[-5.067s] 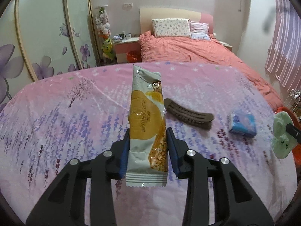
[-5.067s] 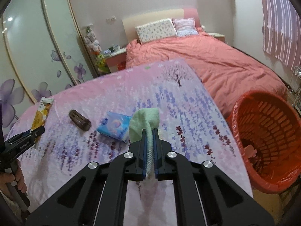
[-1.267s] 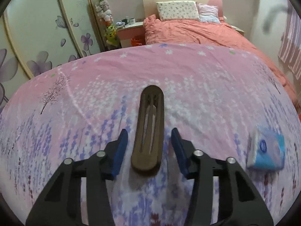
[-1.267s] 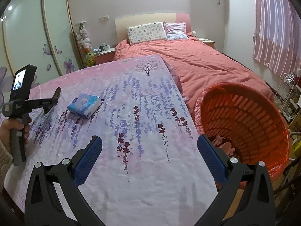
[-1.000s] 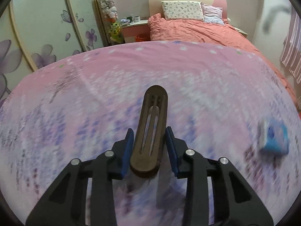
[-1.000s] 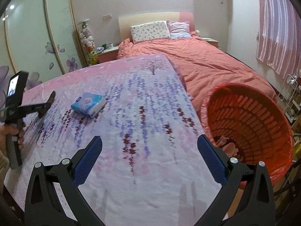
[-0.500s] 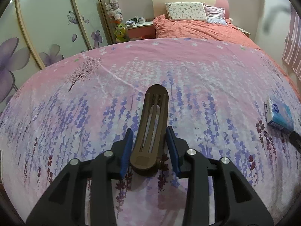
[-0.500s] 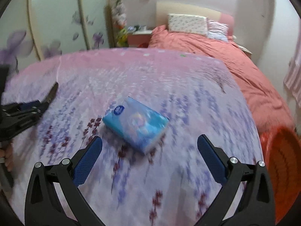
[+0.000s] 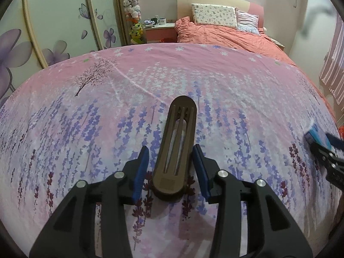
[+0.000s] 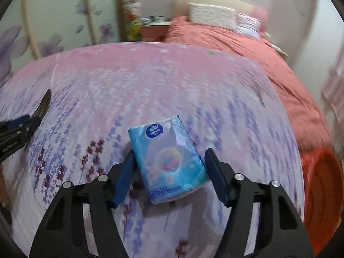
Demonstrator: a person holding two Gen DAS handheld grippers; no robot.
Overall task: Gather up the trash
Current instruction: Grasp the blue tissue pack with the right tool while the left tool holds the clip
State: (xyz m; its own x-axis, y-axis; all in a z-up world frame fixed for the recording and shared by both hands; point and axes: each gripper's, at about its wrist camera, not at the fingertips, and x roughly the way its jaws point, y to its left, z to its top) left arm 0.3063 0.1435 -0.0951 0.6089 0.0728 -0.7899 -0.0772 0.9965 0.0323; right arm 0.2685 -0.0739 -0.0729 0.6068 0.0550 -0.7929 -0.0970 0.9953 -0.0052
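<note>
Tools straddling two items on the tabletop (image 9: 215,81)

Left tool (image 9: 172,167) opening, released around brown clip (image 9: 176,150); right tool (image 10: 169,172) closing around tissue pack (image 10: 167,159), not yet pressing.

A home bedroom is shown. A bed (image 9: 225,34) with a coral quilt, a floral pillow (image 9: 214,17) and a pale headboard (image 9: 212,0) is seen against the far wall. Beside it stands a small bedside table (image 9: 160,32) with cups on top, and a column of soft toys (image 9: 133,10) is stacked in the corner. Sliding wardrobe doors (image 9: 58,17) painted with purple flowers are seen on the left, and a striped pink curtain (image 9: 333,68) hangs at the right.
</note>
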